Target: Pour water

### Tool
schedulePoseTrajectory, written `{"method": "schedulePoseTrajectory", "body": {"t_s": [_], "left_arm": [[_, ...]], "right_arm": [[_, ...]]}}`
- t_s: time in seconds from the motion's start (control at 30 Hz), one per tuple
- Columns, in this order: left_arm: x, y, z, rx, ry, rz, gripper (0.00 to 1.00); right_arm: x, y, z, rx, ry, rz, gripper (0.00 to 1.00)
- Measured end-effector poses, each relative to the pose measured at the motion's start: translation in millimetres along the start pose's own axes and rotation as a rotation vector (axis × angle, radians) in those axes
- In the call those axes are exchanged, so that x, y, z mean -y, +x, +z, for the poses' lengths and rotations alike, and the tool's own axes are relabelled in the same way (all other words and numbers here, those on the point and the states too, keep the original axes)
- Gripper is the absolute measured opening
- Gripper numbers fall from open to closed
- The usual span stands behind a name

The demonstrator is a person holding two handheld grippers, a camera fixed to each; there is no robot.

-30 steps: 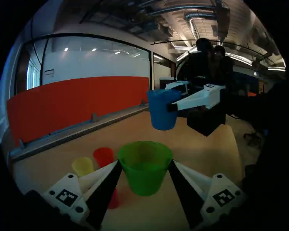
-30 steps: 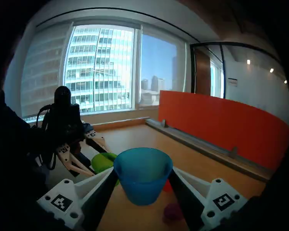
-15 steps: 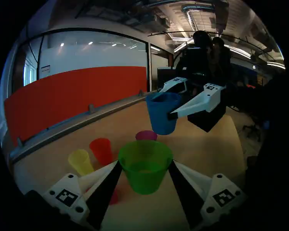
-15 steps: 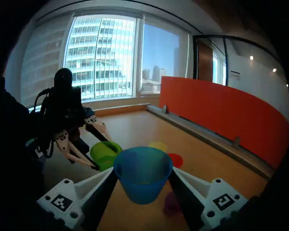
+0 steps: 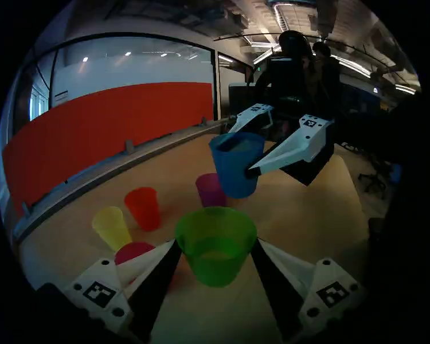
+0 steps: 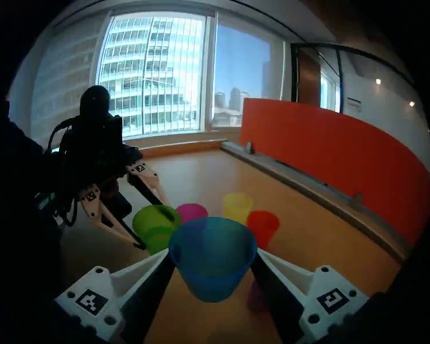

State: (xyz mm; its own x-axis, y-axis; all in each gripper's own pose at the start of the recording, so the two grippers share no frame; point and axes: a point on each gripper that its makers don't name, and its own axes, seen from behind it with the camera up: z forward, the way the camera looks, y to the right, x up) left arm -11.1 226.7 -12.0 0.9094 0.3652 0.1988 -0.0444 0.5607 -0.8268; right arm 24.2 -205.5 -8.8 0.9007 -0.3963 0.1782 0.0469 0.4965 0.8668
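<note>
Your left hand-held gripper [image 5: 216, 244] pinches the green cup [image 5: 216, 255]; your right hand-held gripper [image 6: 212, 255] pinches the blue cup [image 6: 212, 272].

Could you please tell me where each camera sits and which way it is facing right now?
Left gripper view: rides on the left gripper, whose fingers clamp the green cup; faces across the wooden table toward the right gripper.
Right gripper view: rides on the right gripper, clamping the blue cup; faces the windows, with the left gripper and the person's dark sleeve at left.
Shared: both grippers, both held cups, the yellow cup and red cup.
</note>
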Motion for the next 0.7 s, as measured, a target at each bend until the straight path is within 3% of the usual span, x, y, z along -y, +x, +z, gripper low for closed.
{"method": "schedulePoseTrajectory", "body": {"t_s": [0.4, 0.7], "left_arm": [[-3.5, -22.2, 4.4, 0.065, -0.018, 0.006, 0.85], [2.1, -33.7, 7.8, 0.12, -0.025, 0.018, 0.85]], "right_arm": [[4.8, -34.2, 15.5, 0.056, 0.01, -0.002, 0.91], [10.2, -51.5, 24.4, 0.085, 0.026, -0.002, 0.91]]}}
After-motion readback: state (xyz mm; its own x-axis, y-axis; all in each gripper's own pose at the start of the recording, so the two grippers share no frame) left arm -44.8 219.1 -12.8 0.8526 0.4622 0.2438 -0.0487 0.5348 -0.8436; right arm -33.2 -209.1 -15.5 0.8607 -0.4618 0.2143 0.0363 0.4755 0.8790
